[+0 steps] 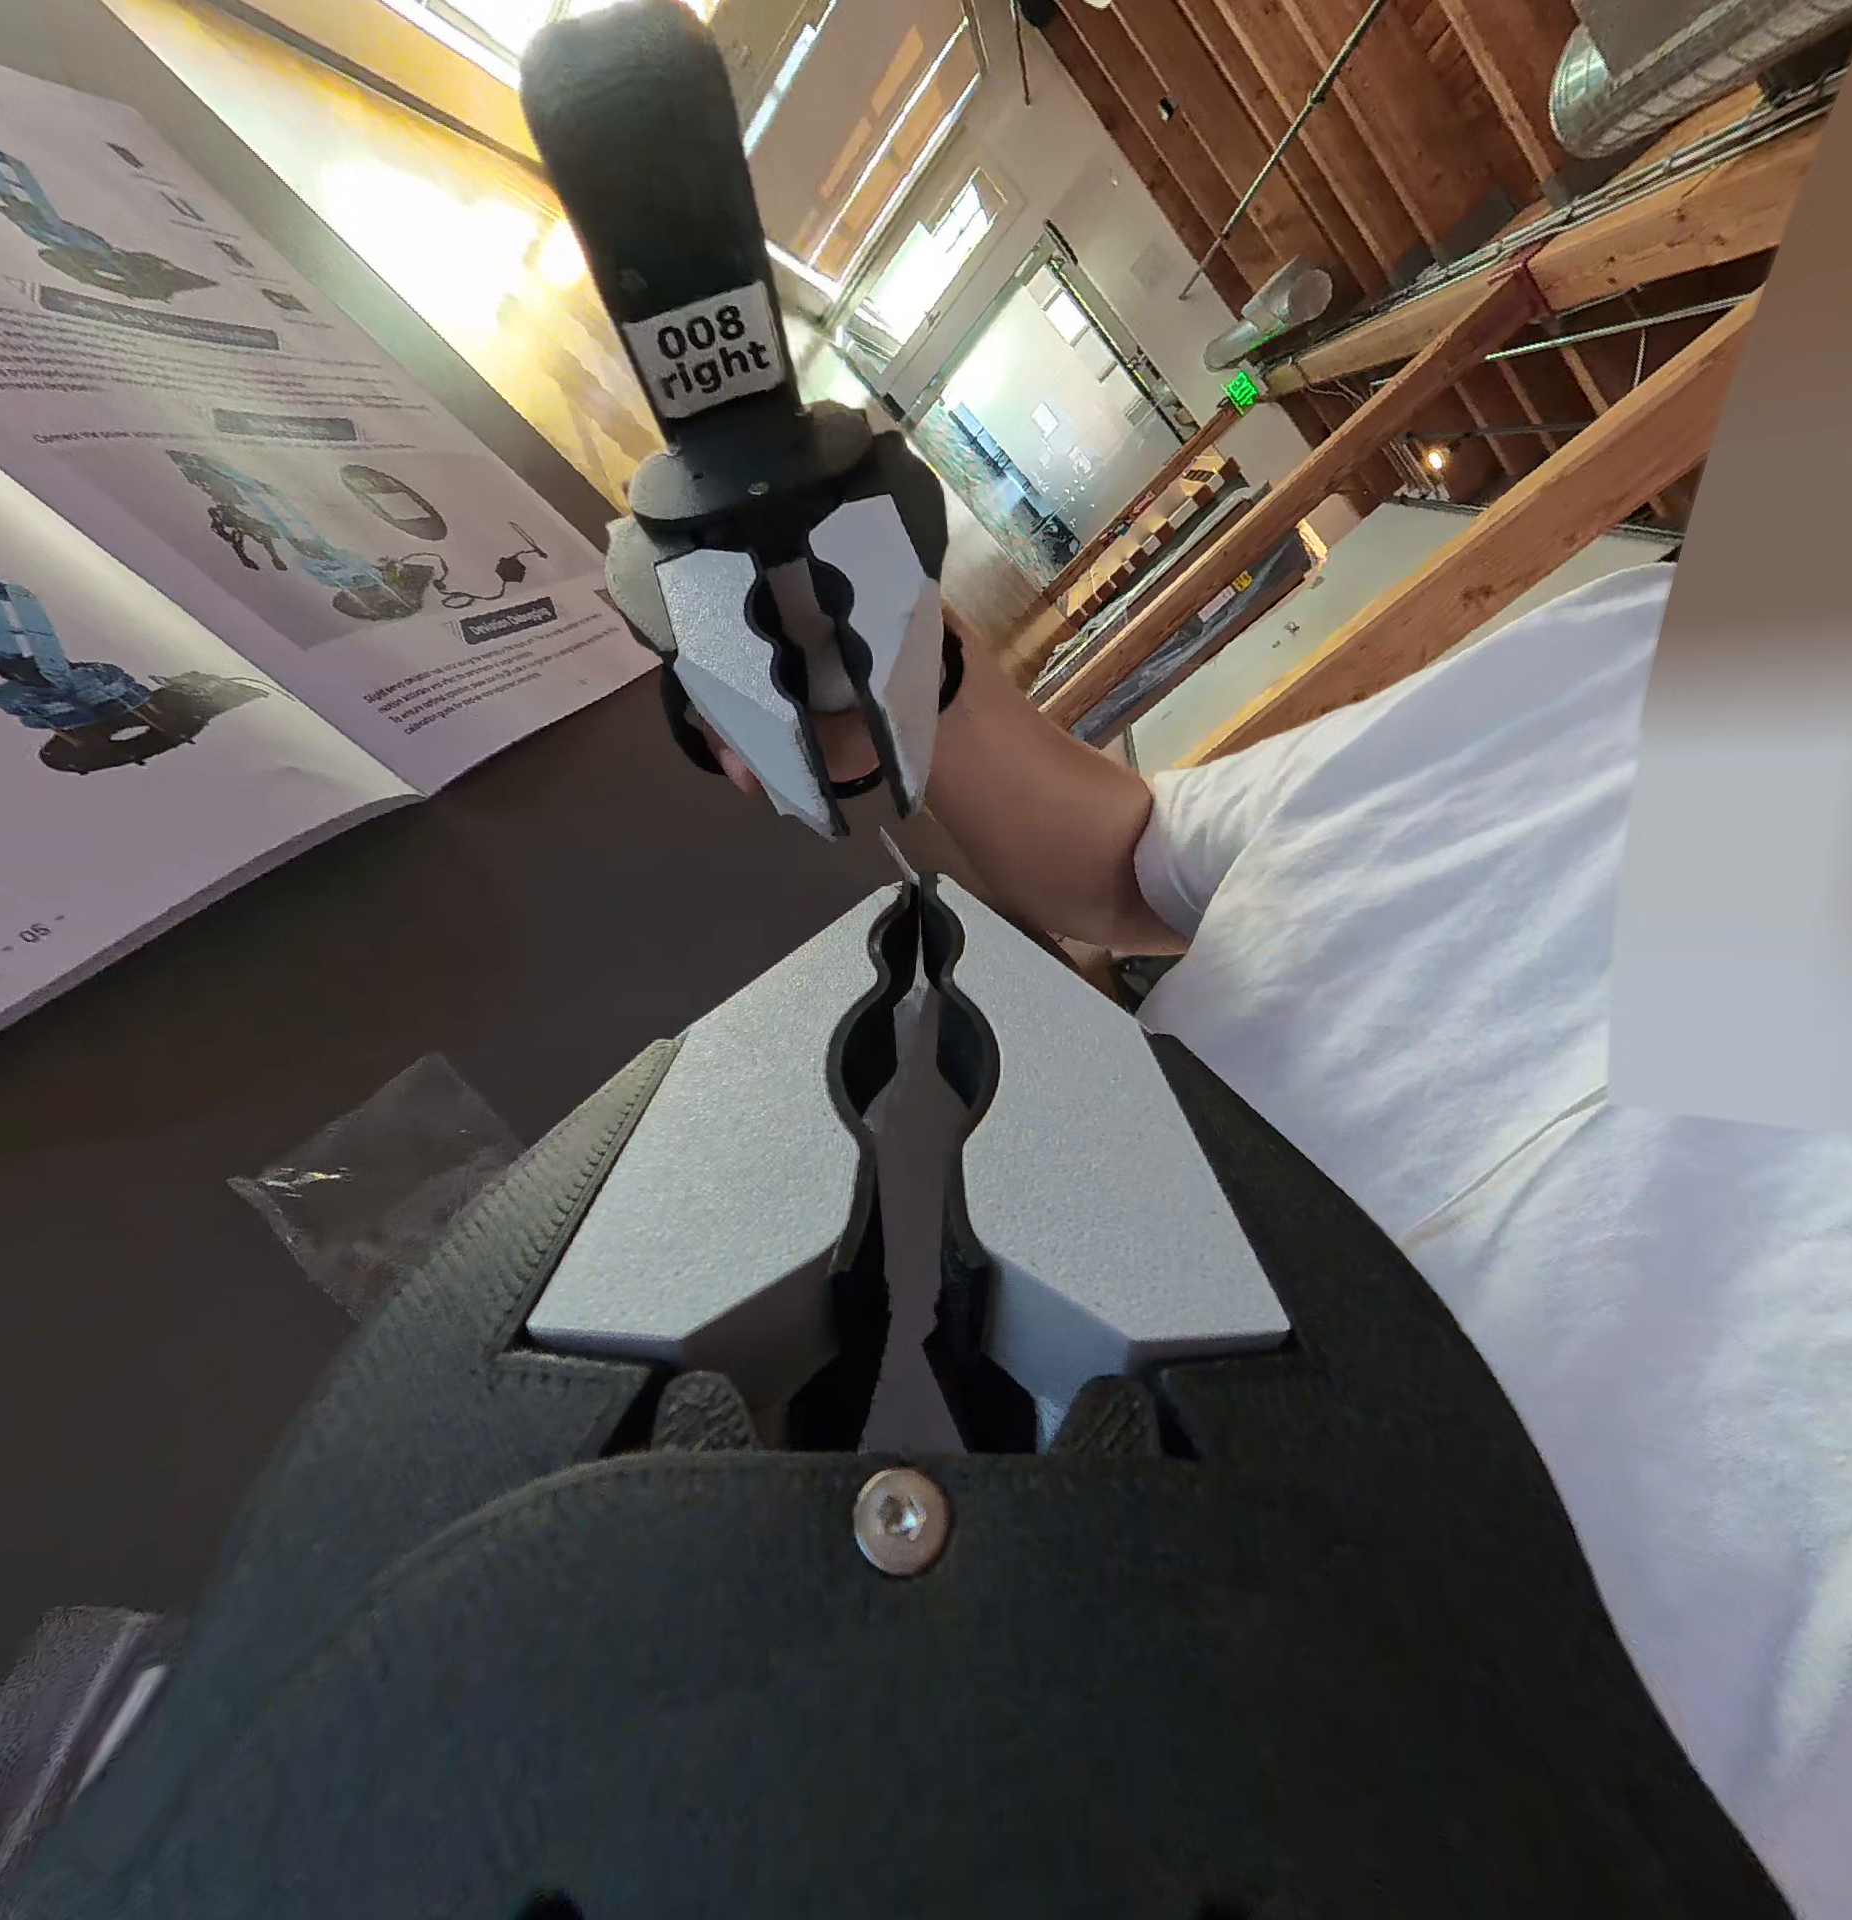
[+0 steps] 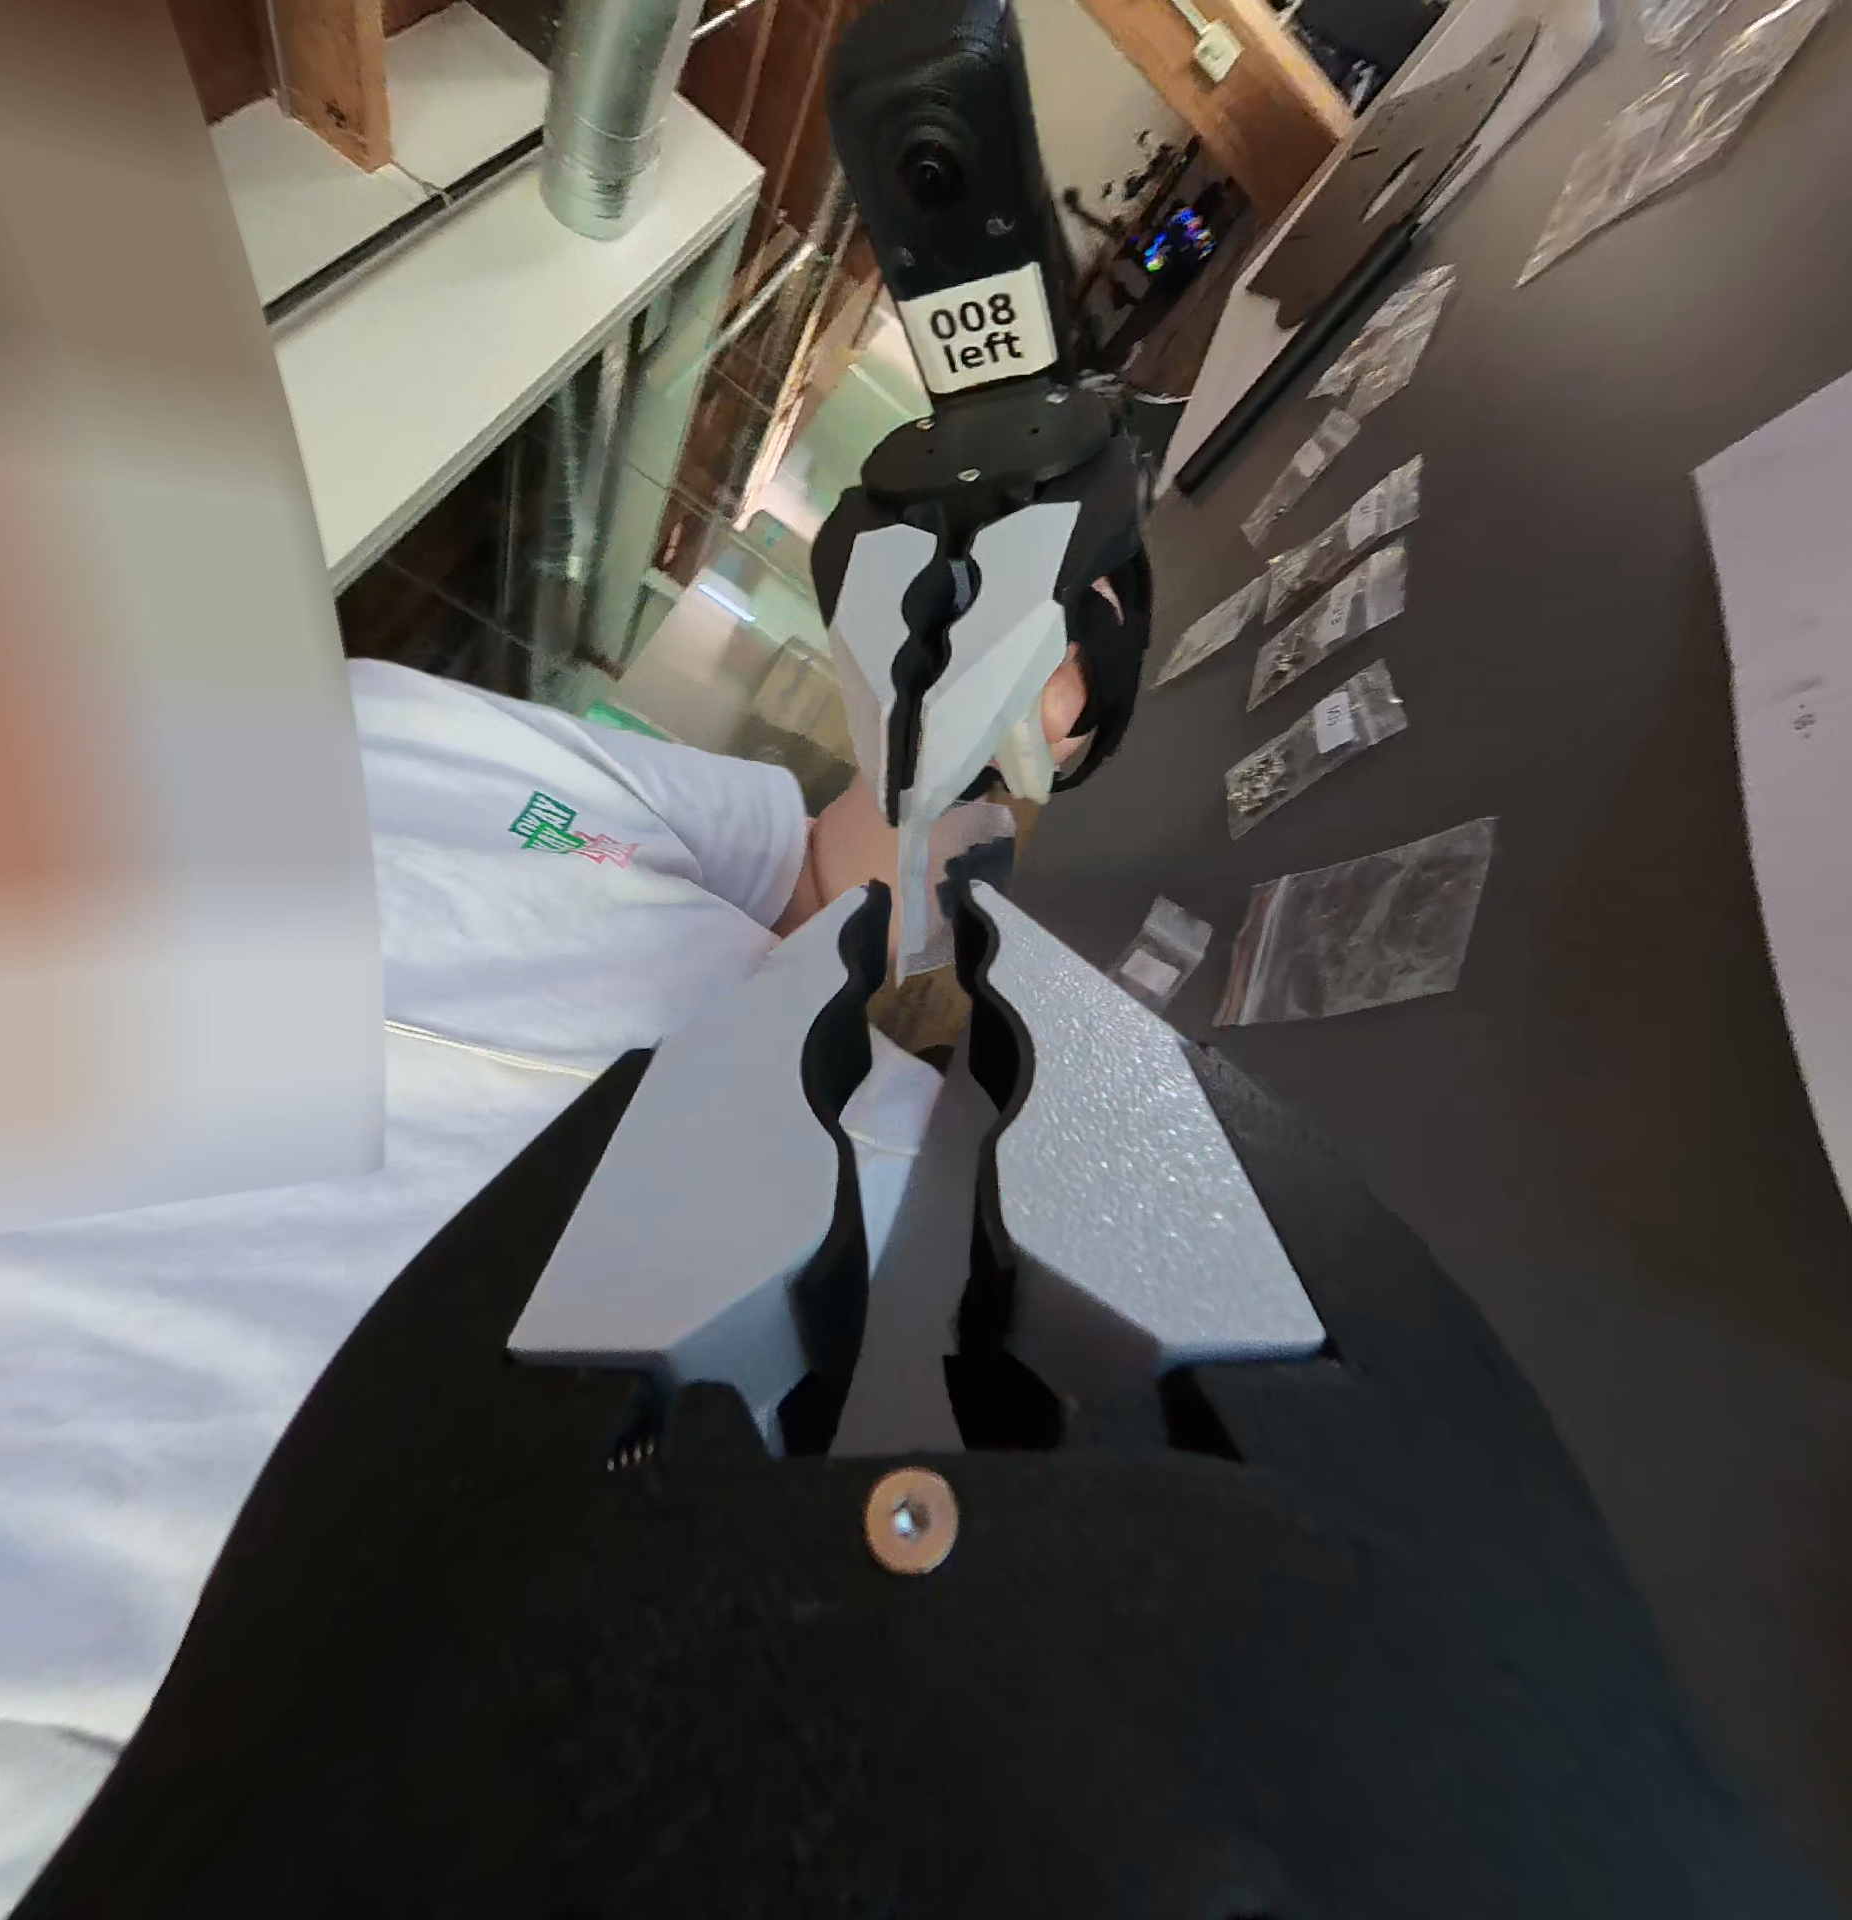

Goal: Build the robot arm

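Note:
My left gripper (image 1: pixel 917 891) is shut on a small, thin clear plastic bag (image 1: pixel 894 847), which I see edge-on as it sticks out past the fingertips. My right gripper (image 1: pixel 870 821) faces it tip to tip, jaws slightly apart. In the right wrist view my right gripper (image 2: pixel 927 894) is open, with the free end of the bag (image 2: pixel 914 914) hanging between its fingers; I cannot tell if they touch it. The left gripper (image 2: pixel 906 810) pinches the bag's other end. Both are held above a dark table (image 1: pixel 486 987).
An open illustrated booklet (image 1: pixel 226 468) lies on the table at left, with an empty clear bag (image 1: pixel 382 1164) near it. Several small bags of parts (image 2: pixel 1358 914) lie in a row, with a white sheet (image 2: pixel 1795 675) beyond. A person in a white shirt (image 2: pixel 537 935) is close. Both grippers' tips are close together, under 4 cm apart.

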